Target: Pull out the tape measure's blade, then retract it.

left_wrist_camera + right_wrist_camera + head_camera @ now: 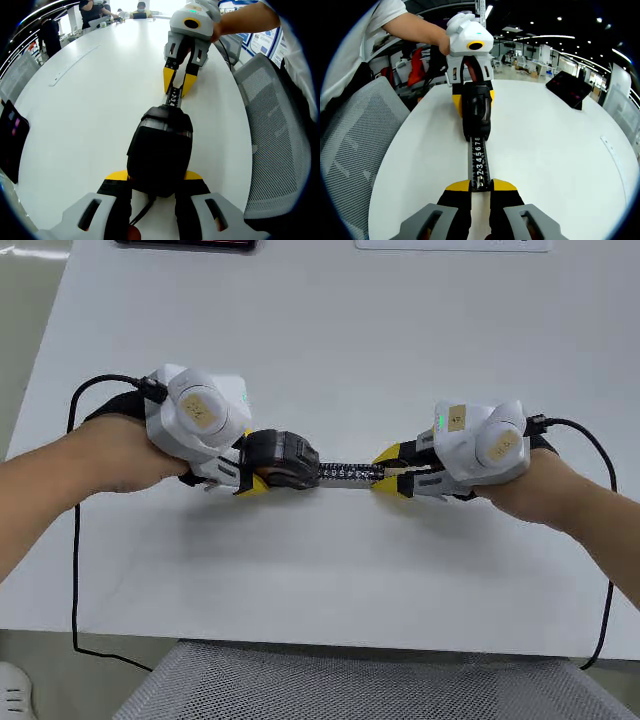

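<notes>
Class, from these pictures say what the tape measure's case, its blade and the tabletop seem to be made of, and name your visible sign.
Tape measure case: probably black plastic, perhaps rubber-coated; matte with a soft sheen and moulded ridges.
Blade: thin dark strip with white printed numbers, likely coated steel, though the look leaves that open.
Tabletop: smooth white, faintly glossy, probably laminate.
</notes>
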The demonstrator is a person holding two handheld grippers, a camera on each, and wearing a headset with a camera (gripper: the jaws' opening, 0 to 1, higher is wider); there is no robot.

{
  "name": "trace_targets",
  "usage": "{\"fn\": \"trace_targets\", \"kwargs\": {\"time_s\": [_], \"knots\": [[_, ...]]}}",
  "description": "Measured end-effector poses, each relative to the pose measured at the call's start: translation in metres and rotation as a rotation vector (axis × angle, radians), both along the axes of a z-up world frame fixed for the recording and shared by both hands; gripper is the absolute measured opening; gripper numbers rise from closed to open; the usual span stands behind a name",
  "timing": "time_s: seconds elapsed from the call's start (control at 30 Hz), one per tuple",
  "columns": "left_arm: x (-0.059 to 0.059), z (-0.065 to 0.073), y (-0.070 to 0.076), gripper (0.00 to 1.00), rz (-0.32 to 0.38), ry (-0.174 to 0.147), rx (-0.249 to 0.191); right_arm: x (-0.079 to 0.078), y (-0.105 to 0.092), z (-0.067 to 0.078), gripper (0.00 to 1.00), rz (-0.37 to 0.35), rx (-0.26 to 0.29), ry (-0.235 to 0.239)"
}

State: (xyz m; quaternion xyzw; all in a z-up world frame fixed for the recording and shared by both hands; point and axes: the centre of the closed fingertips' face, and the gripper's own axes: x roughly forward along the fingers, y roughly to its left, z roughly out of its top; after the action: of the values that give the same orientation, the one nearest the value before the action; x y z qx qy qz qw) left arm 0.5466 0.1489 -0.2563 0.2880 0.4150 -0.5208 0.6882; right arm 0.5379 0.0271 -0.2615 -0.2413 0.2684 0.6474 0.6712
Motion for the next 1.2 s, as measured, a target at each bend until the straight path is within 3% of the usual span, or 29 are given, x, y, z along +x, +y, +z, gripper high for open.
{"fn": "trace_targets", "kwargs": {"time_s": [1.2], "knots": [[-0.001,0.0,0.001,0.28,-0.003,0.003,0.011,0.002,-0.038,0.001,0.09,-0.013,-0.055,-0.006]]}}
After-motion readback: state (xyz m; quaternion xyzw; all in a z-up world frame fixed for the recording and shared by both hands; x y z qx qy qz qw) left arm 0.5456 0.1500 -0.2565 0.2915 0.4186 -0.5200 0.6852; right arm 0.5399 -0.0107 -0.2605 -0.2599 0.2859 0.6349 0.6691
